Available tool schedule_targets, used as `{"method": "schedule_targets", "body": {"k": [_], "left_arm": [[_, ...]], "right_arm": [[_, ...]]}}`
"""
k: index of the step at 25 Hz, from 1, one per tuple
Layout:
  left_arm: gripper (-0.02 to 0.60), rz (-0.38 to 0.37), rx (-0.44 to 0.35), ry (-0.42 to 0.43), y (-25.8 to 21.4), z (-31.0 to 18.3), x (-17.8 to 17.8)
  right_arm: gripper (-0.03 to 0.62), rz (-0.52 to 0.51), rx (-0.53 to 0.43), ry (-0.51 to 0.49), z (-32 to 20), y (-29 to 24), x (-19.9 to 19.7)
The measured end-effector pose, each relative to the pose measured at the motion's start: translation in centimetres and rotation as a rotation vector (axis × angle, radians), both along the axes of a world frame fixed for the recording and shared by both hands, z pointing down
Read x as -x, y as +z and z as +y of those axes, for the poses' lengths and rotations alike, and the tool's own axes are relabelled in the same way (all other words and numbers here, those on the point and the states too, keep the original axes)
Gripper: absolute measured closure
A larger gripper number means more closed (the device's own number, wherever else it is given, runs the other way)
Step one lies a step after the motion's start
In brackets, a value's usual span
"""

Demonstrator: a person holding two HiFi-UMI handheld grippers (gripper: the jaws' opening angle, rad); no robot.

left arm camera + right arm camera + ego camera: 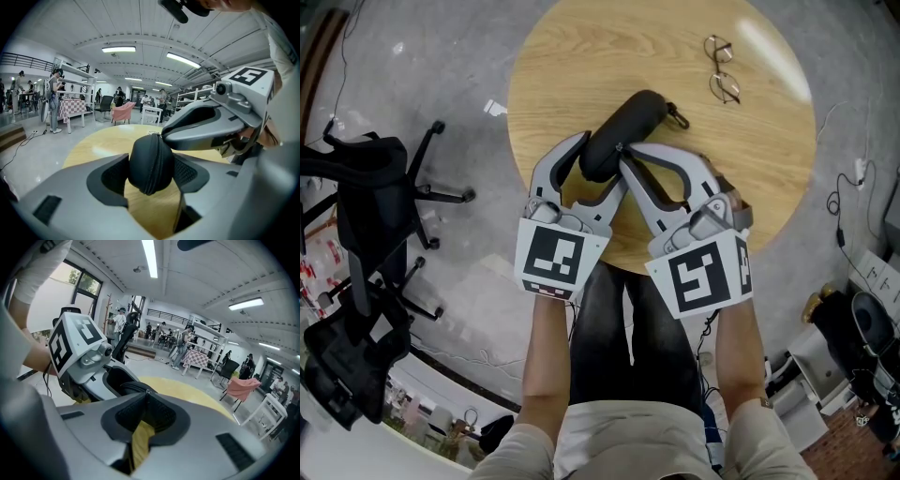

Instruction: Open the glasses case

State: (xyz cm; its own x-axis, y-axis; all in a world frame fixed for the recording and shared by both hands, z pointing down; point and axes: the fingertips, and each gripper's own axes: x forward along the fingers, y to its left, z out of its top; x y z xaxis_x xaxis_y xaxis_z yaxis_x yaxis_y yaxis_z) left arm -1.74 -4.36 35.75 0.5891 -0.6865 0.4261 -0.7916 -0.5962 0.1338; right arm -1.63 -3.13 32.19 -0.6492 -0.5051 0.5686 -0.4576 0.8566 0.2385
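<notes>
A black zippered glasses case lies at the middle of the round wooden table. My left gripper is shut on the case's near end; in the left gripper view both pads press its sides. My right gripper comes in from the right with its jaws together. Their tips meet at the zipper seam on top of the case, pinching the small metal zipper pull. The right gripper's tip shows just above the case in the left gripper view.
A pair of wire-framed glasses lies at the table's far right. A black office chair stands on the floor to the left. Cables and boxes lie on the floor at the right. People and furniture stand far off in the room.
</notes>
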Motion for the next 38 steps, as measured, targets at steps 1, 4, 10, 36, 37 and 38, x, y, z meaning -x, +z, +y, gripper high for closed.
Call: {"method": "schedule_targets", "body": {"k": [1, 4, 10, 36, 37, 38], "left_arm": [[0.291, 0.001, 0.000, 0.001, 0.0, 0.0, 0.0], [0.291, 0.007, -0.002, 0.004, -0.1, 0.1, 0.1], [0.291, 0.012, 0.002, 0.002, 0.1, 0.2, 0.1], [0.291, 0.006, 0.008, 0.002, 0.5, 1.3, 0.3], [0.291, 0.006, 0.010, 0.002, 0.5, 1.4, 0.3], [0.291, 0.005, 0.011, 0.002, 0.6, 1.5, 0.3]], "right_arm": [[0.551, -0.005, 0.007, -0.004, 0.1, 0.0, 0.0], [0.555, -0.037, 0.045, -0.017, 0.2, -0.2, 0.1], [0.574, -0.077, 0.091, -0.002, 0.2, -0.3, -0.1], [0.576, -0.109, 0.135, 0.051, -0.7, 0.2, -1.1], [0.576, -0.108, 0.137, 0.053, -0.7, 0.3, -1.2], [0.576, -0.108, 0.139, 0.054, -0.7, 0.3, -1.2]]}}
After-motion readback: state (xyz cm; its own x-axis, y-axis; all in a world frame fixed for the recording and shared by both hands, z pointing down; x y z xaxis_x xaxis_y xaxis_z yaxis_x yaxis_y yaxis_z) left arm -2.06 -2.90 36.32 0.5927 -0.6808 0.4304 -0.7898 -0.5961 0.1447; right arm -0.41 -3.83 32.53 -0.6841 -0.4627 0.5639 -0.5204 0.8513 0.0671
